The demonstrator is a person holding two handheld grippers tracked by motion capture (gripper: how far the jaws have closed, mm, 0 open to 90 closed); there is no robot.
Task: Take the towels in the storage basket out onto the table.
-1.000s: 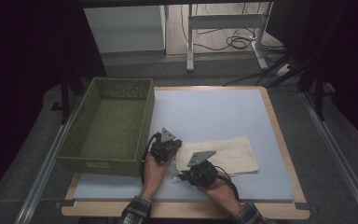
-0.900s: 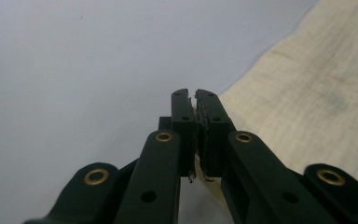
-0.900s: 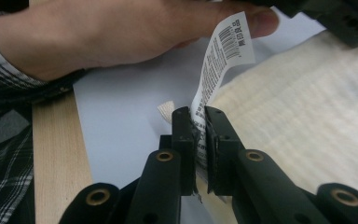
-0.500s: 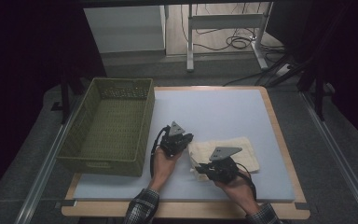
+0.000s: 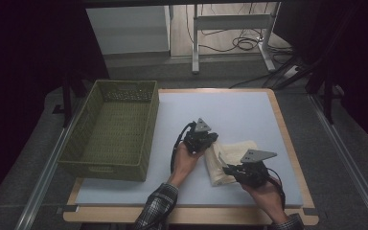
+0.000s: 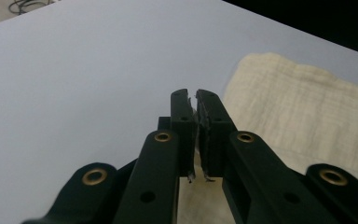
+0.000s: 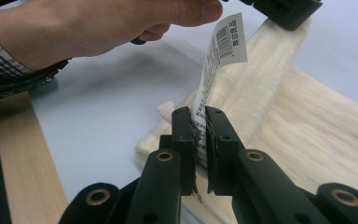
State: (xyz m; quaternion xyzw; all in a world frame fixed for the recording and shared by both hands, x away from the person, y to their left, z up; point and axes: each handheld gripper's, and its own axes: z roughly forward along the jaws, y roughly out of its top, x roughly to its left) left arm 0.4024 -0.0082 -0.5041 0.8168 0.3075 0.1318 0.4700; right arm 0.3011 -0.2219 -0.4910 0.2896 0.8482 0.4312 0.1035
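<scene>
A cream towel (image 5: 237,153) lies on the pale blue table top (image 5: 230,110), near the front right. My left gripper (image 5: 213,140) is at the towel's far left corner, its jaws shut on a thin edge of cloth (image 6: 196,100). The towel (image 6: 298,107) spreads out to its right. My right gripper (image 5: 224,167) is at the near left corner. It is shut on the towel's edge (image 7: 198,135) where a white barcode label (image 7: 226,42) stands up. A strip of towel (image 7: 265,70) rises to the left gripper (image 7: 284,9), held by a hand (image 7: 98,23).
An olive green woven basket (image 5: 117,165) stands along the table's left side with nothing in it. A wooden rim (image 5: 287,143) frames the table. Desk legs and cables (image 5: 239,43) lie on the floor beyond the far edge.
Both grippers have moved to the right, carrying the towel's left edge with them. The towel now looks narrower, with its left side lifted off the table.
</scene>
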